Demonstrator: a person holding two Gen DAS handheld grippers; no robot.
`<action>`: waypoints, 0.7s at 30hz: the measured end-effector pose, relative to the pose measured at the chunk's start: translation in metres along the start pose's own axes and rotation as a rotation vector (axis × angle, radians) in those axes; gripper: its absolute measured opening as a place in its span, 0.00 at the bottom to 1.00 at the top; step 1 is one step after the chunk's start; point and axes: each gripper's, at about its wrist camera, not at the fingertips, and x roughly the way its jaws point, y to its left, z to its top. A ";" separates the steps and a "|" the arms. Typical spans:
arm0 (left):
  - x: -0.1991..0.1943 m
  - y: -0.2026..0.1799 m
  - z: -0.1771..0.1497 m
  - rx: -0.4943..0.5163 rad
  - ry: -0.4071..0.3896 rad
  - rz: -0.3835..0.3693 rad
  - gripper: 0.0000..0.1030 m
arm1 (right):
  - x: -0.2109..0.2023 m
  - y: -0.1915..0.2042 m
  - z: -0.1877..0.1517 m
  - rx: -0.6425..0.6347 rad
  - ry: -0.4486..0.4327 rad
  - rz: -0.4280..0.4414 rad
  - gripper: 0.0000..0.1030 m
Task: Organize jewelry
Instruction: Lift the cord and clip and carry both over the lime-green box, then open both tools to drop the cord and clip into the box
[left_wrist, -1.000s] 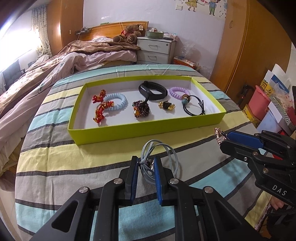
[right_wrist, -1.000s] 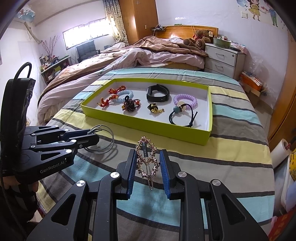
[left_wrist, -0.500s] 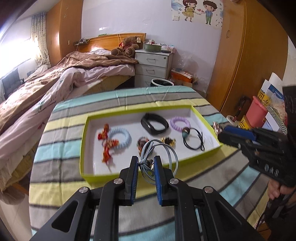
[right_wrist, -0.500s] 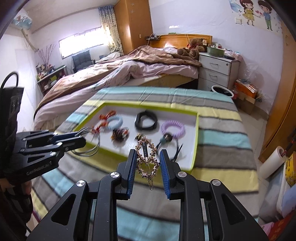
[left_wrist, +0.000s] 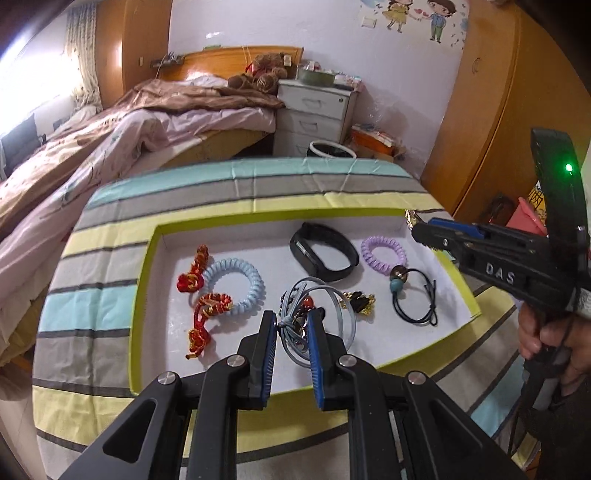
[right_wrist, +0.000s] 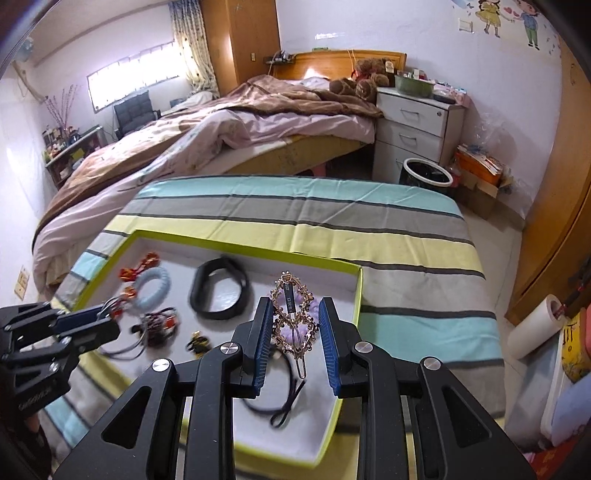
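My left gripper is shut on a grey-blue cord loop necklace and holds it over the lime-green tray. My right gripper is shut on a rose-gold jewelled hair clip above the tray's right part. The tray holds red knot ornaments, a pale blue coil hair tie, a black wristband, a purple coil tie, a black beaded elastic and a gold-black charm.
The tray lies on a striped cloth over a table. Beyond it stand a bed, a white nightstand and a bin. A wooden wardrobe is at the right. A paper roll lies right of the table.
Both grippers have moved forward and up over the tray, each still holding its piece. The tray now lies below them rather than ahead.
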 end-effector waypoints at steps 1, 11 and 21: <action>0.004 0.002 -0.001 -0.007 0.008 0.004 0.16 | 0.005 -0.001 0.001 0.001 0.008 -0.002 0.26; 0.018 0.008 -0.004 -0.033 0.039 -0.007 0.16 | 0.033 -0.004 0.000 -0.032 0.066 -0.032 0.26; 0.022 0.009 -0.006 -0.041 0.050 -0.021 0.17 | 0.037 -0.001 -0.002 -0.046 0.070 -0.052 0.26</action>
